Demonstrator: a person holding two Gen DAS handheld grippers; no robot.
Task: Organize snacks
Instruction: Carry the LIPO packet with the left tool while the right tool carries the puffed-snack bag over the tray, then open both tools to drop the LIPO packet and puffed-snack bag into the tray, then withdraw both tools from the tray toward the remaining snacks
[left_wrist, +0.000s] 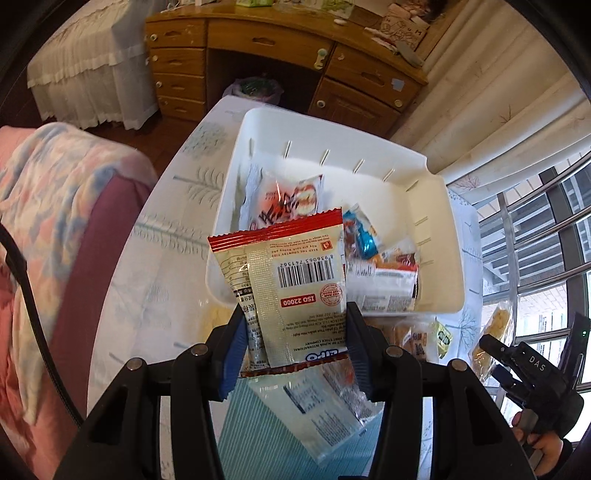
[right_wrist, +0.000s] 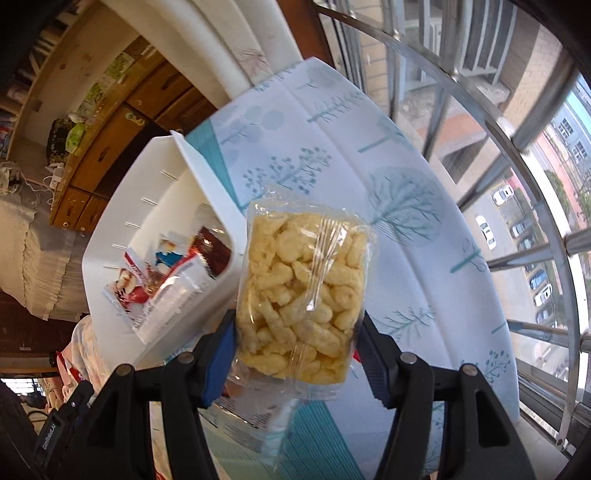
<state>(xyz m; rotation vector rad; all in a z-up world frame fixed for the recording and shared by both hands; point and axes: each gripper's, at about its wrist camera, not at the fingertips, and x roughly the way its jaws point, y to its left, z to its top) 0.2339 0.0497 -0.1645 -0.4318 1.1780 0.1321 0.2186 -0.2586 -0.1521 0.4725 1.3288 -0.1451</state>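
Now, left tool (left_wrist: 295, 334) clenched on a cream snack packet with red ends (left_wrist: 291, 280), blue pads pressed against both of its lower edges, barcode and red stamp facing the camera upside down. Packet held upright above the bench (left_wrist: 147, 280), just in front of the white bin's (left_wrist: 332, 136) near wall. Inside the bin: a red-and-white wrapper (left_wrist: 288, 201), a blue-and-orange one (left_wrist: 360, 236), a white packet (left_wrist: 380, 291) against the near wall. Below the left tool, a clear packet with a white label (left_wrist: 314, 402) lying on a teal mat (left_wrist: 255, 443). A few small wrapped snacks (left_wrist: 421, 339) on the bench just beside the bin's near right corner.

Right tool (right_wrist: 295, 354) grasping a clear bag of yellow puffed snacks (right_wrist: 303, 291), pads against the bag's lower sides, bag upright and lifted off the tree-printed cloth, close beside the bin (right_wrist: 162, 177). From the left wrist view, right tool at the far right edge with the puffed bag in its grip and a hand (left_wrist: 543, 439) on its handle.
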